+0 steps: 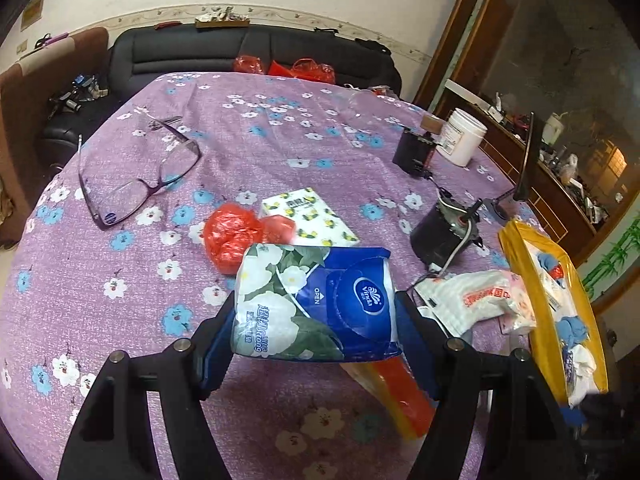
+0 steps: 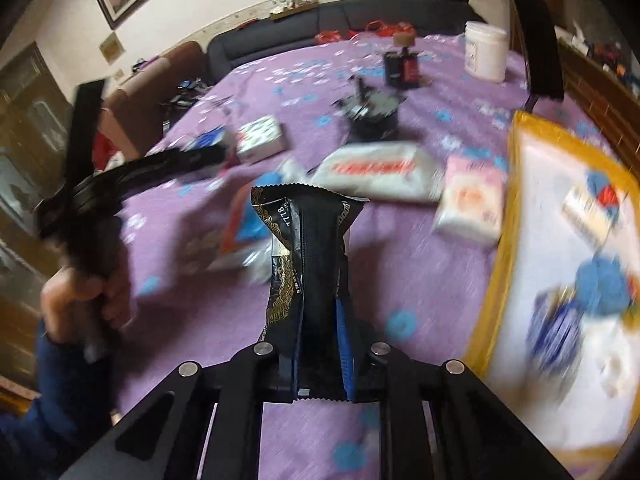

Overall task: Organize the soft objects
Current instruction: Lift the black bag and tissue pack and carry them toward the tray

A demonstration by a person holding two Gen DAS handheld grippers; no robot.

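Left gripper (image 1: 316, 312) clamps blue floral tissue pack (image 1: 316, 300); right gripper (image 2: 320, 288) pinches black gold-patterned sachet (image 2: 308, 248). Yellow-rimmed bag (image 1: 516, 252) at table's right edge holds blue and white items.

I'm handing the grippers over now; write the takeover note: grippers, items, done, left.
Left gripper: shut on the blue floral tissue pack, lifted off the purple tablecloth.
Right gripper: shut on a black sachet, also held above the table.
Yellow-edged storage bag, on the right, already holds several soft items.
Left on the table: lemon-print tissue pack, red plastic bag, white pack with red lettering, pink pack.
Likely next: put both held items in the bag, then the rest.
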